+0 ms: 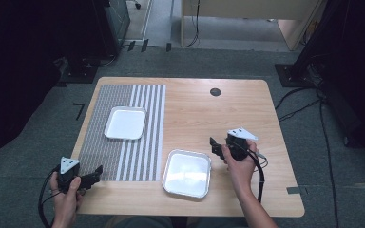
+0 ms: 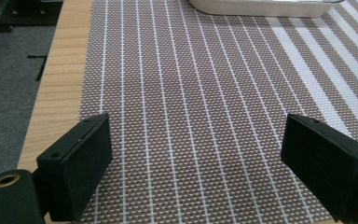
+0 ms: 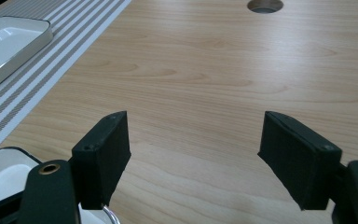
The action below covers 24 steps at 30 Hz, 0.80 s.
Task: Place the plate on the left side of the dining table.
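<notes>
Tray (image 1: 187, 173), square and metal-rimmed, sat at the table's (image 1: 247, 123) near edge, just beside and at eight o'clock of the nearer right gripper (image 1: 215, 145), whose jaws stood released and empty.

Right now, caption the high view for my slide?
Two open grippers, left over the mat, right beside the near tray.
</notes>
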Tool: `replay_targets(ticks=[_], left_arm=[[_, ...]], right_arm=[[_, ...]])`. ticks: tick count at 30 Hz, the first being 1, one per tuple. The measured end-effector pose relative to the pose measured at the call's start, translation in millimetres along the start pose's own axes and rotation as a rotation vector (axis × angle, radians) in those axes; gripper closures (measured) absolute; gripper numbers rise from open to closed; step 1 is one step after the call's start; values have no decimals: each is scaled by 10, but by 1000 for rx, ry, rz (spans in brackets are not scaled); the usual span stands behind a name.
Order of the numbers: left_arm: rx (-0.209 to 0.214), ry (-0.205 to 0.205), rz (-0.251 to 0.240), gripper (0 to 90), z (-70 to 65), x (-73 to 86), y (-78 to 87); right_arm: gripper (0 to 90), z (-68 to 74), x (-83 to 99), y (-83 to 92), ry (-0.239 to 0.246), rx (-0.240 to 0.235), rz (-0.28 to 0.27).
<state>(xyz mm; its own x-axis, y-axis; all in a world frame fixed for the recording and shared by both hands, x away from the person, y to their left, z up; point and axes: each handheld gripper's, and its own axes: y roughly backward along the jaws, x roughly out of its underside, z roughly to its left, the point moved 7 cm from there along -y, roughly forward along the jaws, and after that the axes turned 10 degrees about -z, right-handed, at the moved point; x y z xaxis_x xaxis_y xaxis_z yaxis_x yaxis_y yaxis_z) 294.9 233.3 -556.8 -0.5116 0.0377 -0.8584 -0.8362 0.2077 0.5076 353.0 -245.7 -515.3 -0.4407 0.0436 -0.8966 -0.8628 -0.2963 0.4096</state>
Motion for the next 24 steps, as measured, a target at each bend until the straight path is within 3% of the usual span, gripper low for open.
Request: replay_targets(ticks=[11, 21, 24], left_arm=[[-44, -36, 12, 91, 54, 41, 39], [-35, -31, 21, 91, 77, 54, 28], [-39, -31, 23, 91, 74, 57, 24]], right_arm=[[246, -333, 124, 242, -28, 51, -22], [249, -606, 220, 449, -26, 95, -32], [249, -683, 265, 514, -44, 102, -39]])
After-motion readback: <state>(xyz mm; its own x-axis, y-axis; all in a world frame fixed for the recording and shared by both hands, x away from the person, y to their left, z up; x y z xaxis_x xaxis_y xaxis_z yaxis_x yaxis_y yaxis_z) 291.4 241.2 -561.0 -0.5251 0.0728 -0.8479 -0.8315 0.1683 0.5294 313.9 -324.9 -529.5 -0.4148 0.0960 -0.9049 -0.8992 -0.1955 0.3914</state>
